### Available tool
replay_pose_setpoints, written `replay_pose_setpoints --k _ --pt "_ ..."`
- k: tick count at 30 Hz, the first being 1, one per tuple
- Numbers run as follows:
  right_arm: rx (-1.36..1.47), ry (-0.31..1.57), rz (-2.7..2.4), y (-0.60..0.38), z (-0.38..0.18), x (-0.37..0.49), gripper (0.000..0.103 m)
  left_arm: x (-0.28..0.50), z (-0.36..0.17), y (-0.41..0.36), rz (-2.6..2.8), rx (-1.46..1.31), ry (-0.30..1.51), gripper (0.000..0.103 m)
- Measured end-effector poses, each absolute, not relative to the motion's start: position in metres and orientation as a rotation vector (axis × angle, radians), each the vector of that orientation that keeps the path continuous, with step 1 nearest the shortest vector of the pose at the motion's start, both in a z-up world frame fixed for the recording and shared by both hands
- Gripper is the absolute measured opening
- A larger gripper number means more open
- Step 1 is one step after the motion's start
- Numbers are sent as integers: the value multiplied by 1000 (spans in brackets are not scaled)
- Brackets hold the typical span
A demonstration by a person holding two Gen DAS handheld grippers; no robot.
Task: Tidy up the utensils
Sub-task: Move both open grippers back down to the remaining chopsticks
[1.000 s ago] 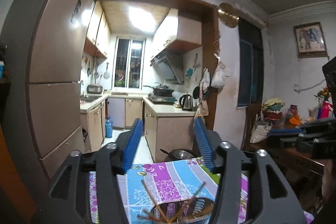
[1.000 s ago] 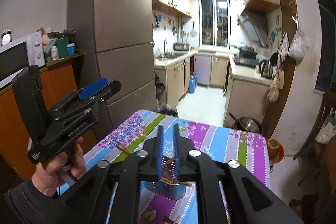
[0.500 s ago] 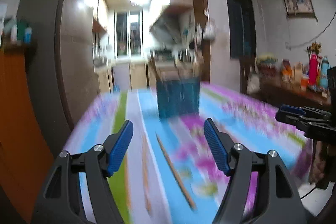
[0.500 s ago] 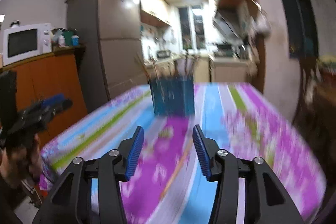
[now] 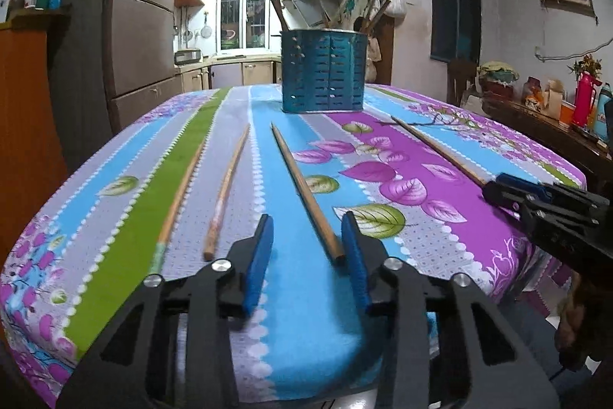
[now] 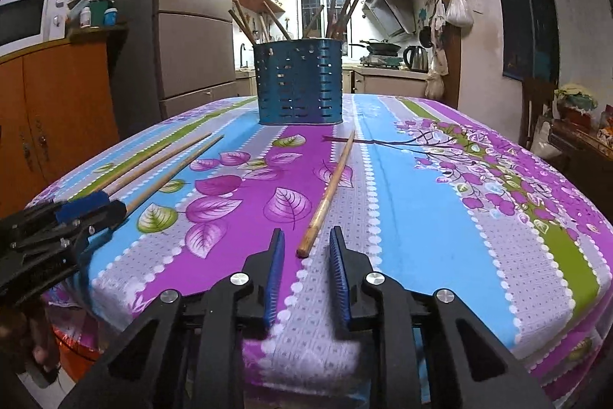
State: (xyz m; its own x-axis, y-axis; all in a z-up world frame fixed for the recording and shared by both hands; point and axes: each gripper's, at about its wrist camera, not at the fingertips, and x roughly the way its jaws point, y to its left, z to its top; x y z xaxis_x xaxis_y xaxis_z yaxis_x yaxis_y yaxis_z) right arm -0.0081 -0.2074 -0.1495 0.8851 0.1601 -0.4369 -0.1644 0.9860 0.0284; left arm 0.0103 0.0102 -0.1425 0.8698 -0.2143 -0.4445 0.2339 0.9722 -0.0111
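A blue perforated utensil holder [image 5: 322, 71] [image 6: 299, 83] stands at the far end of the table with several chopsticks upright in it. Loose wooden chopsticks lie on the cloth. In the left wrist view, one chopstick [image 5: 306, 194] runs toward my left gripper [image 5: 306, 221], its near end between the closing jaws beside the right pad, not pinched. Two more chopsticks [image 5: 226, 186] [image 5: 180, 194] lie to its left. In the right wrist view, another chopstick [image 6: 329, 190] ends between the closing jaws of my right gripper [image 6: 306, 234], untouched. Each gripper shows in the other's view: left gripper [image 6: 99, 206], right gripper [image 5: 498, 186].
The table wears a striped floral cloth [image 6: 421, 217], and both grippers sit low at its near edge. A fridge [image 6: 191, 37] and an orange cabinet with a microwave [image 6: 27, 18] stand left. A sideboard with bottles [image 5: 555, 125] stands right.
Both grippers have dropped from high above the holder to just over the table's near edge. Their jaws stood wider half a second ago and are narrower now.
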Motion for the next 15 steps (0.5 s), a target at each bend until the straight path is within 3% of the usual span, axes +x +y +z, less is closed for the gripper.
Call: replay_pose_setpoints --k 15 --pt "8 447 167 -208 -153 -4 19 -8 -152 -4 -214 44 413 34"
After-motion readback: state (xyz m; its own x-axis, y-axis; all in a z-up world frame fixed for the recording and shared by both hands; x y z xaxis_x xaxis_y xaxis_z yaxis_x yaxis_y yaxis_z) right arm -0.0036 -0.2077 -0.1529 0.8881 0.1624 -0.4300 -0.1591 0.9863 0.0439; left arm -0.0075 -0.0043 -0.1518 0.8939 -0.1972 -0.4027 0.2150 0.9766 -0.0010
